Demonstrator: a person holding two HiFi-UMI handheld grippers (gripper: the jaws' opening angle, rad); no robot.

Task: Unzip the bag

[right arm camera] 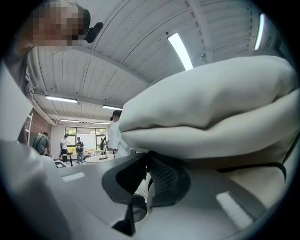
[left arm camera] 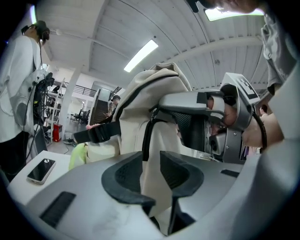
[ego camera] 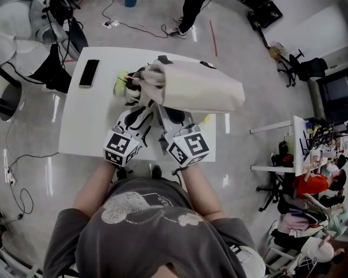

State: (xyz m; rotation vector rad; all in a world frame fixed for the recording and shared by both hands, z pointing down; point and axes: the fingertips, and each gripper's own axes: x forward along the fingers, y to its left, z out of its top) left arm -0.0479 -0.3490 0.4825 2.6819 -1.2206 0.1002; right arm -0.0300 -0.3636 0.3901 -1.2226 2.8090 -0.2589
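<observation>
A cream fabric bag (ego camera: pixel 196 87) with black trim lies across the white table (ego camera: pixel 81 125), its mouth end toward me. My left gripper (left arm camera: pixel 151 164) stands open, and a fold of the bag's cloth (left arm camera: pixel 154 140) with the black zipper strip (left arm camera: pixel 146 136) hangs between its pads without being pinched. My right gripper (right arm camera: pixel 146 171) is shut on the bag's edge under the bulging cloth (right arm camera: pixel 211 108). In the left gripper view the right gripper (left arm camera: pixel 157 111) pinches the black-trimmed rim just above the left one. In the head view both grippers (ego camera: pixel 142 103) (ego camera: pixel 163 106) sit side by side at the bag's near-left end.
A black phone (ego camera: pixel 89 73) lies at the table's far left corner. A yellow-green item (ego camera: pixel 120 82) sits beside the bag's left end. Cables, chairs and a standing person (ego camera: pixel 187 16) surround the table on the floor.
</observation>
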